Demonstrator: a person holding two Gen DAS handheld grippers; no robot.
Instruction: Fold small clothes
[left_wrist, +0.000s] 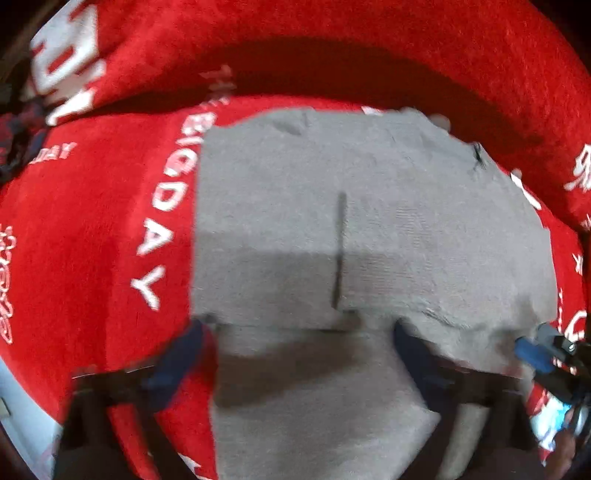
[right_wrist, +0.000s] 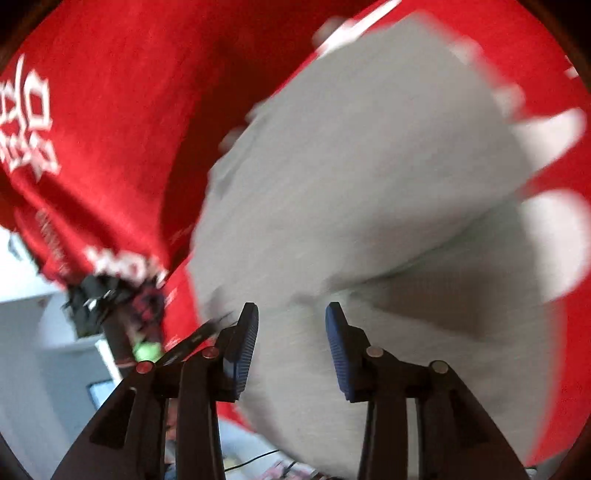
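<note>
Midway through folding: the grey garment (left_wrist: 369, 229), a small knit piece that looks like shorts with a dark centre seam, lies spread over a red blanket (left_wrist: 92, 240) printed with white lettering, which covers a surface we cannot identify. In the left wrist view a straight horizontal edge crosses the cloth low in the picture, with more grey fabric below it; we judge that one fold has been laid, though blur keeps us from being sure which layer lies on top.

The left tool (left_wrist: 299, 354) points down over that edge with its blue fingers (left_wrist: 177, 365) spread wide, one over the red blanket and one over the grey cloth, holding nothing.

The right tool (right_wrist: 291, 347) hovers above the near end of the garment (right_wrist: 369, 184), its jaws partly apart with no fabric between the pads. Its tip also appears at the right edge of the left view (left_wrist: 535, 354).

Still ahead, in our judgement: at least one more fold to make a compact packet, then smoothing. Dark clothing (left_wrist: 18, 122) at the far left may be waiting its turn.
</note>
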